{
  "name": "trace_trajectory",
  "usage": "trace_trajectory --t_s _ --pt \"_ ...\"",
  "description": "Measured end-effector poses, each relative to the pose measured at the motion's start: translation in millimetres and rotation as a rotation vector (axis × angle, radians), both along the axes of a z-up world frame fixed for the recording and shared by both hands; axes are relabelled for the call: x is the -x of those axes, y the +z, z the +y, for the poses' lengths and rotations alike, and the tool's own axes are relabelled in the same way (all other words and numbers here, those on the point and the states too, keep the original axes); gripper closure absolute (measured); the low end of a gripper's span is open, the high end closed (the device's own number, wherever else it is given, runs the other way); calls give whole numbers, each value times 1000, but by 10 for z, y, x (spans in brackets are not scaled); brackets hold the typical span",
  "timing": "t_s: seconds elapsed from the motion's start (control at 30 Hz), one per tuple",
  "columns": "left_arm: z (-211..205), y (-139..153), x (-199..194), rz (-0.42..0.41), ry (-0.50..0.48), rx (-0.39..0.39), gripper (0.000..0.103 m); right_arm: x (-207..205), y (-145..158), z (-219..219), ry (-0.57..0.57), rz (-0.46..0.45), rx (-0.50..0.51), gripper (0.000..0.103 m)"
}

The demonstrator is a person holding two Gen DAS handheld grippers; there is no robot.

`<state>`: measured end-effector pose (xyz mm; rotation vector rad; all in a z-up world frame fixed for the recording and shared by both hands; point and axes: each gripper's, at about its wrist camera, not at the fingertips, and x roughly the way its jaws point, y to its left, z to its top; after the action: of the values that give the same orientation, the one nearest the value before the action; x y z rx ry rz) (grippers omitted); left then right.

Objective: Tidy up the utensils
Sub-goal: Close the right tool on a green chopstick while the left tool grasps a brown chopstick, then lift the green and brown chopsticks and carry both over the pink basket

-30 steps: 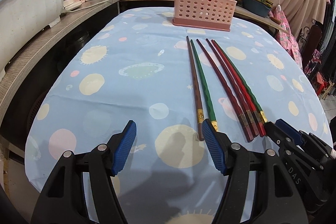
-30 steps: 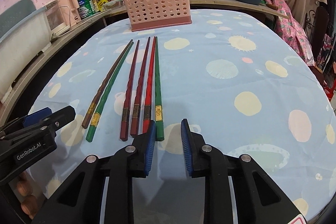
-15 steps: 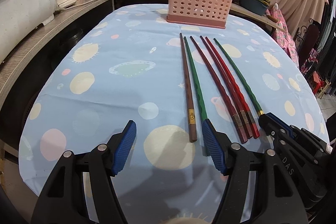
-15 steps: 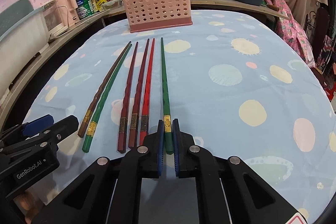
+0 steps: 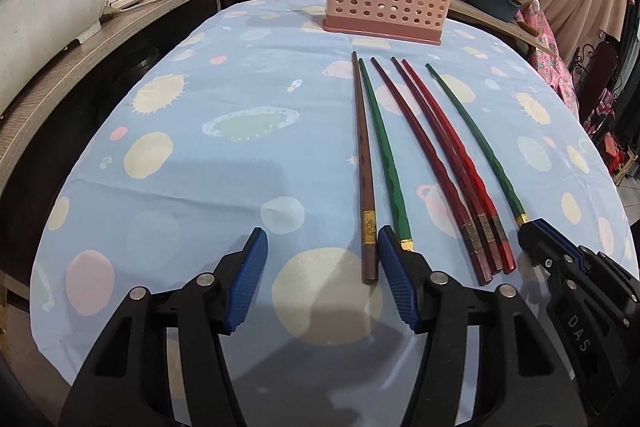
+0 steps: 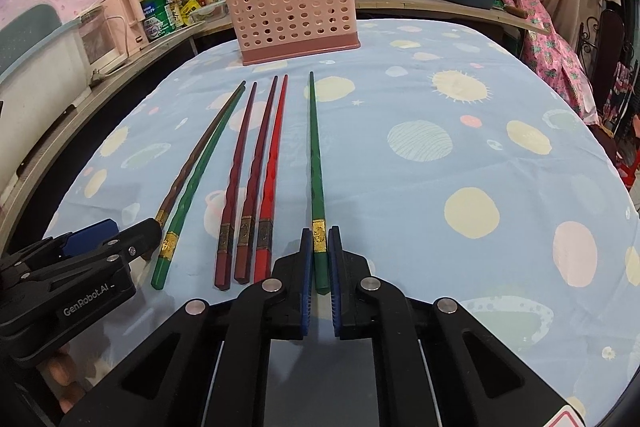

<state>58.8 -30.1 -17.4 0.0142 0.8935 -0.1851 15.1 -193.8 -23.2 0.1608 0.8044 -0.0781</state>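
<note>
On the left, the left tool (image 5: 322, 281) stands about half wide and its jaws are closing, with the butt of the brown lacquered chopstick (image 5: 365, 187) lying between the ribbed blue pads, nearer the right one, and not yet pressed. Just beside it lies a green chopstick (image 5: 386, 163), its gold band partly hidden by the right pad. Next come three chopsticks lying close together, two dark red (image 6: 250, 175) and one bright red (image 6: 274, 167), with dark patterned bands near the thick ends. Furthest right, the right tool (image 6: 320, 259) is clamped narrow on the thick end of the second green chopstick (image 6: 316, 155), at its gold band.

All six rest on the worktop's pale blue cloth with planet print (image 6: 440, 187), pointing at the far pink perforated plastic caddy (image 6: 290, 15).

They look light, stiff, glossy and probably slippery; the faceted thick end should offer the surest hold, though a grip so far back may let the tip swing.
</note>
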Motion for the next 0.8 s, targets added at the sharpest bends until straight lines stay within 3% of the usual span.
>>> trace_trajectory --t_s 0.13,0.23,0.5,0.8 --pt "-29 -10 -22 -9 7 -21 50 2 -1 3 0 0 0 96" --pt "-38 -13 -23 -17 9 -34 57 3 -2 -2 0 -1 1 96" --pt "13 -1 -51 -9 15 -25 89 8 -6 -6 2 -3 -1 96" --pt "98 12 -62 16 17 10 96 21 8 -23 1 -3 -7 96"
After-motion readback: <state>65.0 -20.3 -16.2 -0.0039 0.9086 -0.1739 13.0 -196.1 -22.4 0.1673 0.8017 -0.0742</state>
